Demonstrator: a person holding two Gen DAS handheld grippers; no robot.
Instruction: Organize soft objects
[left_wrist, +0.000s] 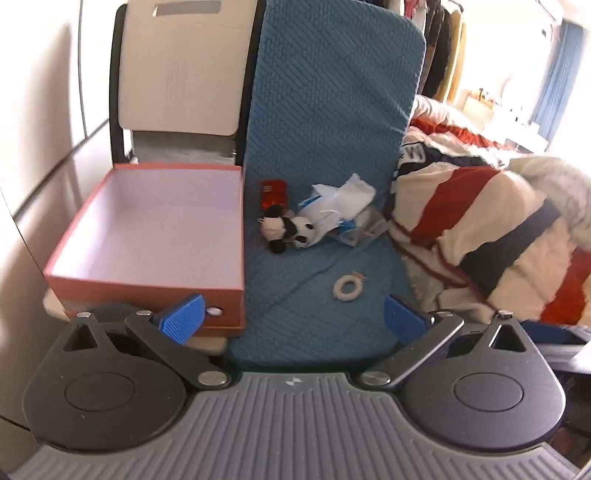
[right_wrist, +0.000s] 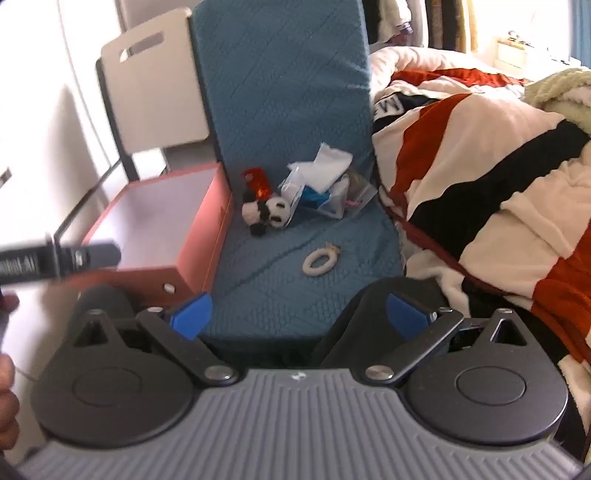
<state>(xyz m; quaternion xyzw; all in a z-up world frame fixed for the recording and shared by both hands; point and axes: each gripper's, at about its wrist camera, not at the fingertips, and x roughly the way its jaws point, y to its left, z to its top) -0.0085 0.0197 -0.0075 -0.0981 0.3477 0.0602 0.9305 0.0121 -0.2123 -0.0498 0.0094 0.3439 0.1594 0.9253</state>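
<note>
Soft objects — a small cluster on the seat of the blue-covered chair (left_wrist: 325, 155), far from both of my claws and just in front of the backrest.

Item: panda plush (left_wrist: 286, 230), lying on its side at the near-left edge of the cluster. Item: white plastic bag (left_wrist: 343, 199) with blue print, crumpled, touching the panda on its right. Item: red packet (left_wrist: 274, 192), just behind the panda. Item: clear pouch (left_wrist: 356, 230) tucked under the bag. Item: pale ring (left_wrist: 347, 287), alone on the seat, nearer to me than the rest.

Receptacle: orange box (left_wrist: 236, 240), open and with nothing in it, just left of the chair with its right wall against the seat edge.

Tools: left claw (left_wrist: 293, 317) wide, nothing between the pads; right claw (right_wrist: 299, 314) likewise wide and carrying nothing. Both tilt down toward the seat.

Handling note — I judge the first pick has not begun. I would take the panda first: it sits clear at the cluster's edge, so I can close across its body without dragging the bag along. Squeeze gently, lift clear of the box wall, release low over the floor of the box. The left claw is the nearer one to the box.

Not made out: what the clear pouch and the bag contain; what the red packet is; whether the ring is soft at all. The striped blanket (left_wrist: 491, 229) on the right hides the bed beneath it, and the left edge of the right view is blurred by the other tool passing through.
</note>
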